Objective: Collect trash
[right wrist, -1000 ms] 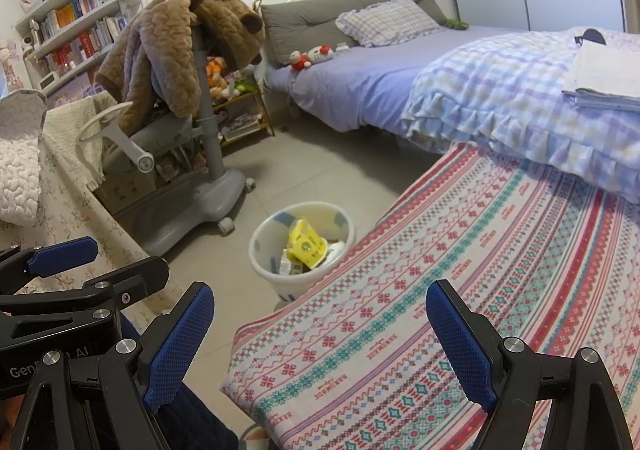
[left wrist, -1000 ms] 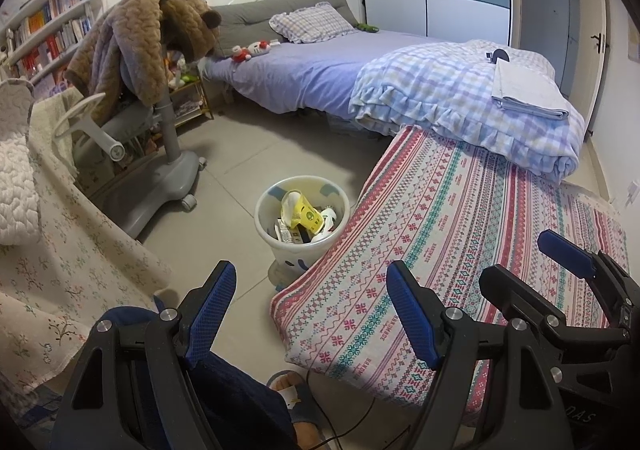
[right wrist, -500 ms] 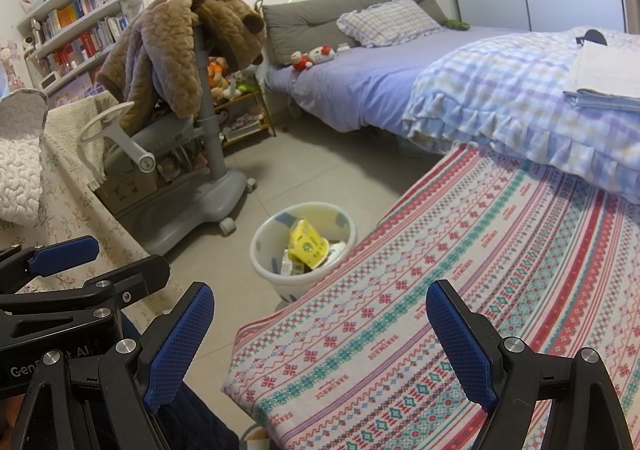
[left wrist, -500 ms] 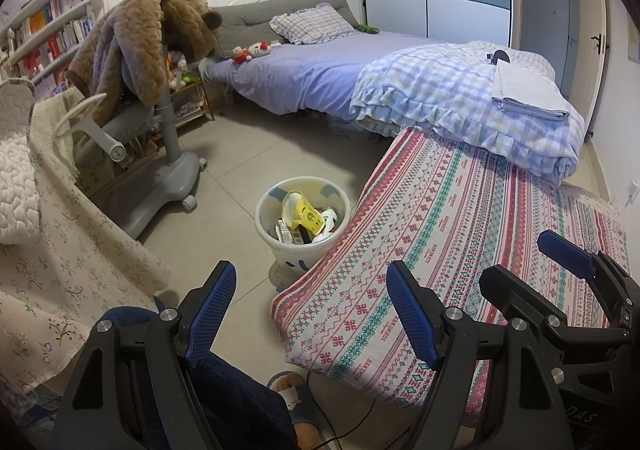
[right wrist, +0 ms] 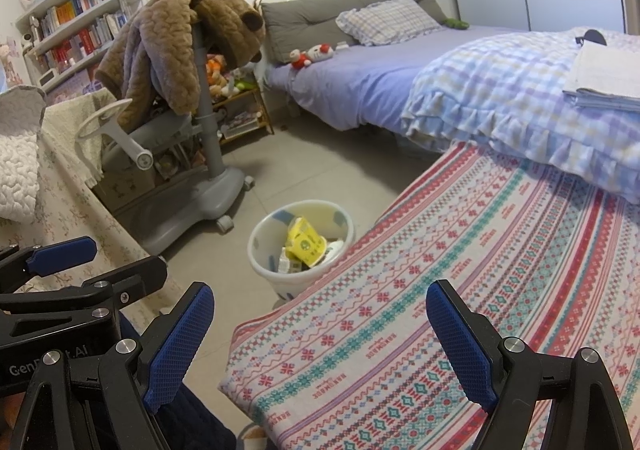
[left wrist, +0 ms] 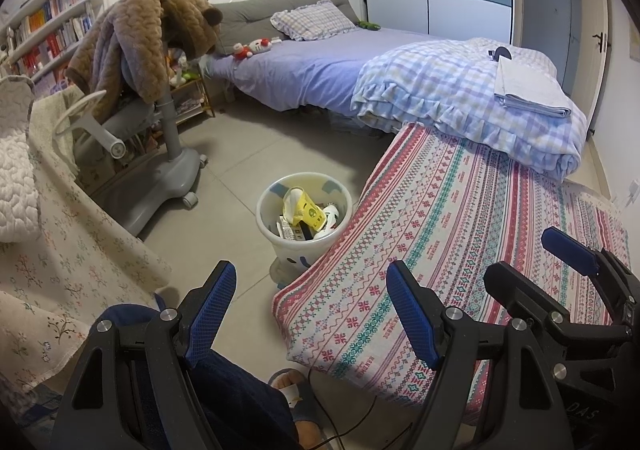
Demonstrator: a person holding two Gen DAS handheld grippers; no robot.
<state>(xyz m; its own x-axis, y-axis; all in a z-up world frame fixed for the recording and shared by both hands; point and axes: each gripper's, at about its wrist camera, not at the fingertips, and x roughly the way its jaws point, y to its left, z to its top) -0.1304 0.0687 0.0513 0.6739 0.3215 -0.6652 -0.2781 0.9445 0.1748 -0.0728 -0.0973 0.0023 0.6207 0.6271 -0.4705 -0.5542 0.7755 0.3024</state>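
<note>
A white waste bin (left wrist: 267, 215) (right wrist: 256, 242) stands on the grey tile floor beside a patterned table cloth. Inside it lie a yellow carton (left wrist: 306, 209) (right wrist: 306, 242) and other packaging. My left gripper (left wrist: 310, 290) hangs open and empty above the floor, short of the bin. My right gripper (right wrist: 320, 314) is open and empty too, over the near corner of the cloth. Each gripper shows in the other's view: the right one (left wrist: 568, 254) at the right edge, the left one (right wrist: 64, 254) at the left edge.
The striped cloth-covered table (left wrist: 460, 230) (right wrist: 460, 270) fills the right. A grey rolling chair (left wrist: 160, 165) with a brown blanket stands left of the bin. A floral-covered surface (left wrist: 60, 250) lies at left, a bed (left wrist: 320, 69) behind. A person's leg and slippered foot (left wrist: 288, 390) are below.
</note>
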